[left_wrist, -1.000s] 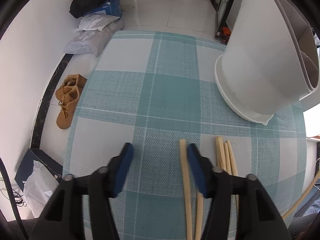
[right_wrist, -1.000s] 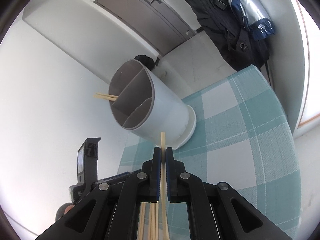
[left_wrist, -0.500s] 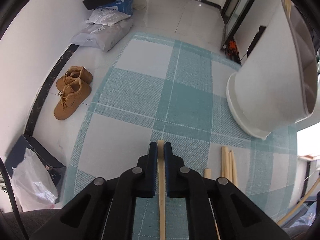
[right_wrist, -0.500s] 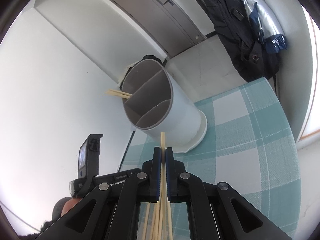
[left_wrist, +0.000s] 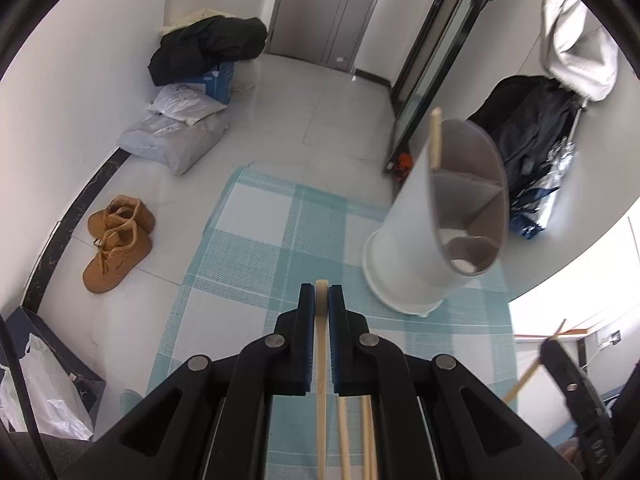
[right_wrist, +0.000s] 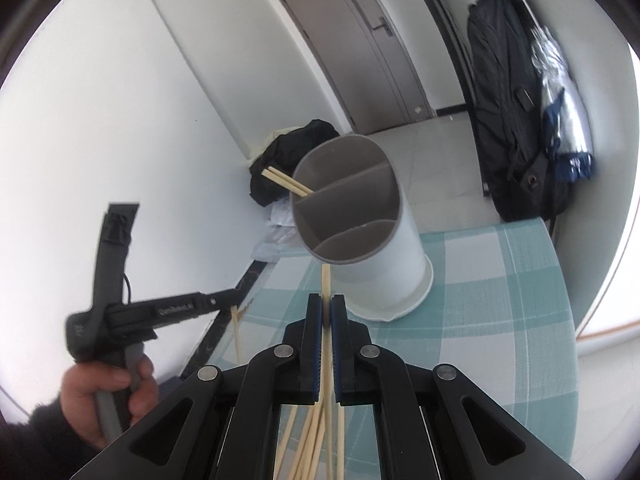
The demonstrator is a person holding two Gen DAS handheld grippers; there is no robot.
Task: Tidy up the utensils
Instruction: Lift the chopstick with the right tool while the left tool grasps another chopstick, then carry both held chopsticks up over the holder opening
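Note:
My left gripper (left_wrist: 321, 296) is shut on a wooden chopstick (left_wrist: 321, 380), lifted above the checked tablecloth (left_wrist: 256, 240). Ahead and to the right stands the white utensil holder (left_wrist: 412, 240) with grey dividers, a chopstick (left_wrist: 435, 136) sticking out of its far compartment. My right gripper (right_wrist: 326, 306) is shut on another chopstick (right_wrist: 325, 284) whose tip points at the holder (right_wrist: 372, 248). Two chopsticks (right_wrist: 286, 180) lean out of the holder's back section. Several loose chopsticks (right_wrist: 308, 440) lie on the cloth under the right gripper. In the right wrist view a hand (right_wrist: 116, 392) holds the left gripper (right_wrist: 236, 296).
The table's left edge drops to a tiled floor with brown boots (left_wrist: 116, 240) and plastic bags (left_wrist: 176, 140). Dark coats (right_wrist: 512, 120) hang behind the table at the right. A white wall runs along the left side.
The left gripper closed on one chopstick and lifted it off the cloth while tilting up. The right gripper rose and rolled, still shut on its chopstick.

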